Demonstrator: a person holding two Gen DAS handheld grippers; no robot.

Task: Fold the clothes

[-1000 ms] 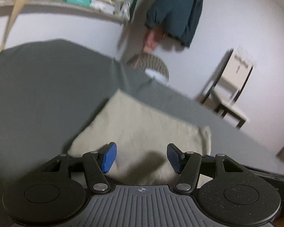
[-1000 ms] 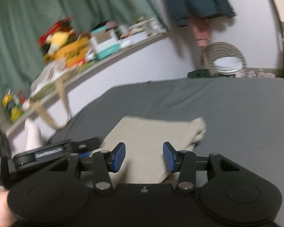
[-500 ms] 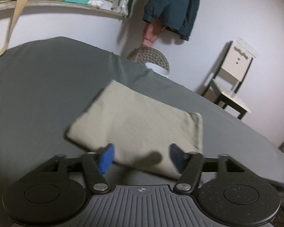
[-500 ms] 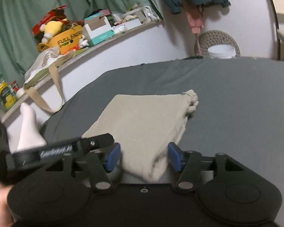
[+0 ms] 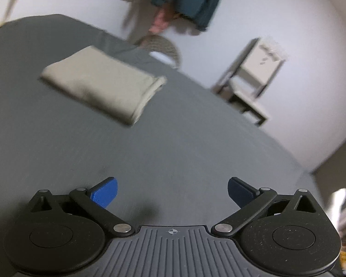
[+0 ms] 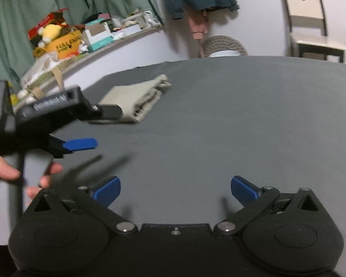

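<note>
Beige cloth (image 5: 101, 82) is folded into a flat rectangle w/ stacked layers visible at the right-hand end; it is laid on the grey bed sheet (image 5: 173, 143), far-left area, well apart from both grippers. Edges are blurred in left wrist view. In right wrist view the cloth (image 6: 136, 97) is seen partly behind the left gripper body.

Left gripper (image 5: 172, 190): jaws spread wide, nothing held, nothing touched; only sheet between the blue pads. In right wrist view it (image 6: 80, 143) is held by a hand (image 6: 2, 173) at the left edge.

Right gripper (image 6: 175, 190): jaws also spread wide, empty, above bare sheet.

Chair (image 5: 253, 73) is seen by the wall, right.
</note>
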